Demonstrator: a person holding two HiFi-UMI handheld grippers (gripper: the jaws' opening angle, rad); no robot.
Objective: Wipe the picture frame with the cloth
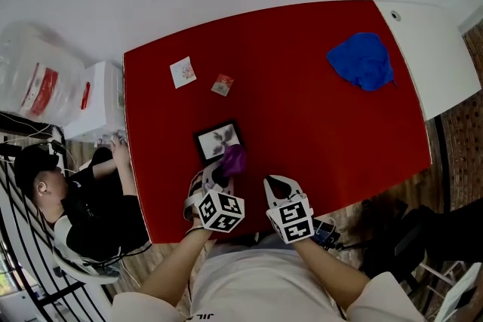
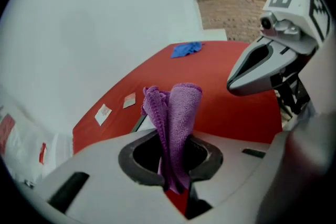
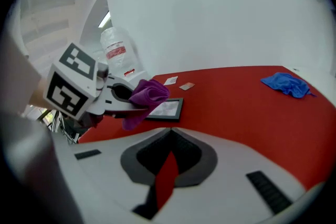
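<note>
Frame [image 1: 219,140], just one, is lying flat on the red table [image 1: 302,132], right ahead of the left gripper [image 1: 219,176]. That gripper is clamping its jaws on the one purple cloth [image 1: 234,159], which is sticking out past the tips over the frame's near corner. Right gripper [image 1: 275,182], just beside the left one, is holding nothing, its jaws drawn together. Two small cards [image 1: 183,72] are lying beyond the frame, and one blue cloth [image 1: 362,60] is sitting well ahead and right of the right gripper.
</note>
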